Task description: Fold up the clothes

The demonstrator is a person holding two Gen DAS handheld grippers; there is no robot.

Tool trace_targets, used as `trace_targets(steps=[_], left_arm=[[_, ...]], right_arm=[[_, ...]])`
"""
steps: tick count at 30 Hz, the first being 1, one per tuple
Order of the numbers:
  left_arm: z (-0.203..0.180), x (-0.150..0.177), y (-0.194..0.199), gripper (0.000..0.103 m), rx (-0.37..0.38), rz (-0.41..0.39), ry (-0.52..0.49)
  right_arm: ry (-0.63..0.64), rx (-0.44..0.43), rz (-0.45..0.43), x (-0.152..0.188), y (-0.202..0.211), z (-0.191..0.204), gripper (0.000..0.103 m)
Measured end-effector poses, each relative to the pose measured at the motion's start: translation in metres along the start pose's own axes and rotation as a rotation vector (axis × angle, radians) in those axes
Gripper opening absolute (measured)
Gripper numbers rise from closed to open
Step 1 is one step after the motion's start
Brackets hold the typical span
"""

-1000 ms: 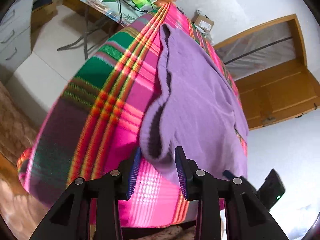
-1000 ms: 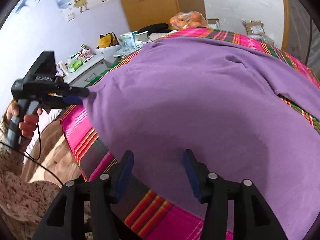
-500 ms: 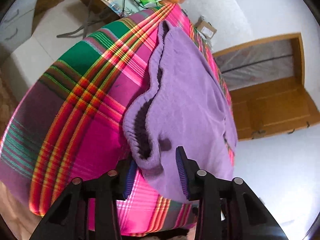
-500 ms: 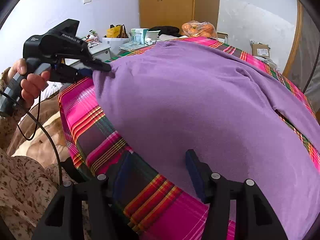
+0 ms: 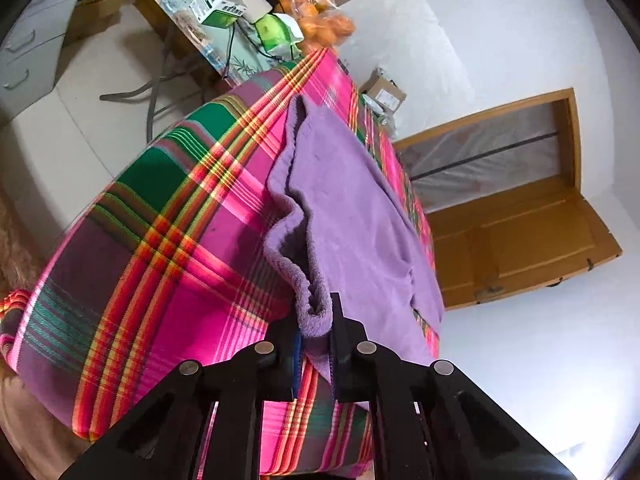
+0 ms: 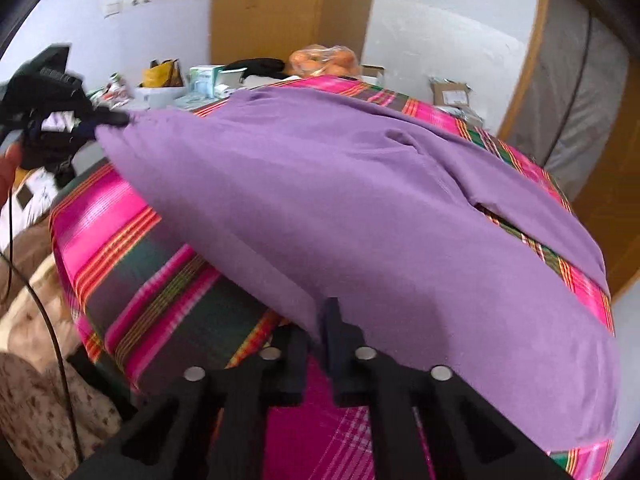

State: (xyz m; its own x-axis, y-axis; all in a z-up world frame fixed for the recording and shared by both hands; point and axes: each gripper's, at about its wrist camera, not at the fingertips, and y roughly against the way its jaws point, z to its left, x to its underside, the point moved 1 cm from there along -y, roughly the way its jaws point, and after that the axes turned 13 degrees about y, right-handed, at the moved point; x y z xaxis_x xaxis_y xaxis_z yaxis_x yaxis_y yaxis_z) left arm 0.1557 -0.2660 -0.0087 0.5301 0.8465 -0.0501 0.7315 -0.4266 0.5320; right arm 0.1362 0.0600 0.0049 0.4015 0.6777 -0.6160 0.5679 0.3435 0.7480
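Note:
A purple garment lies spread over a table under a pink, green and red plaid cloth. My left gripper has the garment's thick ribbed hem bunched between its jaws, which are still closing and pinch it. In the right wrist view the garment fills the middle. My right gripper is shut on its near edge, lifted slightly off the plaid cloth. The left gripper shows at far left, gripping the garment's other corner.
Beyond the table, a side table holds boxes and a bag of oranges. A cardboard box sits by the wall, next to a wooden door. Grey drawers stand at left. A hand and a cable hang at left.
Both grippers went from open to closed on the garment's near edge. The hem now rises off the plaid cloth between the two grips, and both cameras tilted upward.

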Motion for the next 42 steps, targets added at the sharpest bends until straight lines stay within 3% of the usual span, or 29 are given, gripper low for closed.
trace_targets(steps=[5, 9, 15, 18, 20, 28, 32, 42], left_arm=[[0.002, -0.004, 0.013, 0.01, -0.001, -0.039, 0.001], [0.01, -0.01, 0.026, 0.01, -0.009, -0.077, 0.014], [0.034, -0.009, 0.013, 0.01, -0.069, -0.043, 0.077], [0.044, -0.012, 0.009, 0.011, -0.085, -0.025, 0.121], [0.041, -0.012, 0.01, 0.011, -0.093, -0.026, 0.103], [0.018, -0.021, 0.039, 0.016, -0.185, -0.183, 0.008], [0.005, -0.028, 0.044, 0.016, -0.191, -0.217, -0.017], [-0.072, -0.044, -0.009, 0.021, -0.199, -0.134, -0.158]], right_arm=[[-0.019, -0.064, -0.056, -0.007, 0.016, 0.006, 0.004], [-0.026, -0.144, -0.045, -0.004, 0.016, 0.015, 0.004], [-0.023, -0.154, -0.008, 0.002, 0.007, 0.015, 0.005], [-0.01, -0.178, 0.022, 0.003, 0.003, 0.013, 0.011], [-0.01, -0.204, 0.035, 0.004, 0.002, 0.011, 0.011], [-0.045, -0.3, -0.033, 0.004, 0.041, -0.025, 0.017], [-0.091, -0.228, -0.033, 0.0, 0.047, -0.059, 0.021], [-0.178, -0.141, -0.068, -0.051, 0.043, -0.154, 0.021]])
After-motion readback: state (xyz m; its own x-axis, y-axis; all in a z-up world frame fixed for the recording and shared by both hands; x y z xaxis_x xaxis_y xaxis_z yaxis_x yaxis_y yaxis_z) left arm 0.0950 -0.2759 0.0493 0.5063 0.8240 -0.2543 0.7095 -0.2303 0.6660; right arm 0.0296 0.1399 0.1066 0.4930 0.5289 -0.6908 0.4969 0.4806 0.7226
